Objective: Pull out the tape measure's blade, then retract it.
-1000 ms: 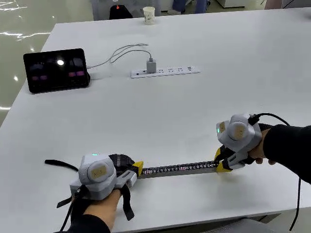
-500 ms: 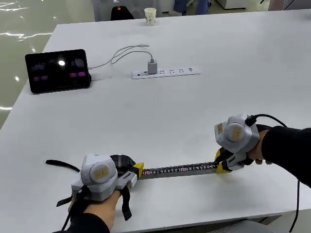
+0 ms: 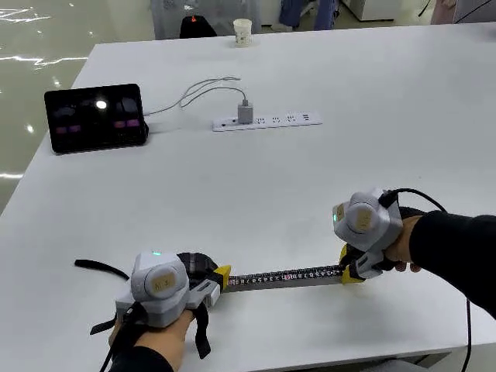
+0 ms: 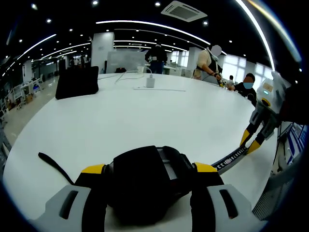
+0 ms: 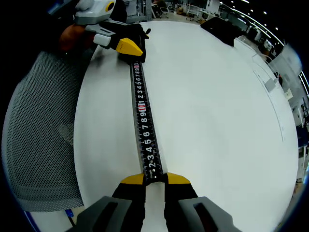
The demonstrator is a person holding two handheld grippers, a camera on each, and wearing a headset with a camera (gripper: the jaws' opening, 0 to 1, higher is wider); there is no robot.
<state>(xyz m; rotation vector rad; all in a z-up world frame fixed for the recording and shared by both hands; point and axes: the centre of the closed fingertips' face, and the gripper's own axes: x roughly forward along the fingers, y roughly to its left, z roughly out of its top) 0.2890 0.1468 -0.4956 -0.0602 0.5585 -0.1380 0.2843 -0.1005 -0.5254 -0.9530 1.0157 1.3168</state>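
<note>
The left tool [image 4: 150,169] clamps the tape measure's case [image 3: 194,262] between its jaws. The right tool [image 5: 155,179] pinches the tip of the blade [image 5: 144,125], stretched along the table [image 3: 310,186] between them. Pull-out seems done; next, ease the tip steadily toward the case.

The tape measure [image 3: 198,265] lies front left on the worktop [image 3: 349,155], its blade [image 3: 283,276] reaching right. Far behind sit the tablet [image 3: 96,118], left, and power strip [image 3: 267,121], right.

Left gripper [image 4: 148,169] clamped, right gripper [image 5: 155,178] pinched shut, well apart.
</note>
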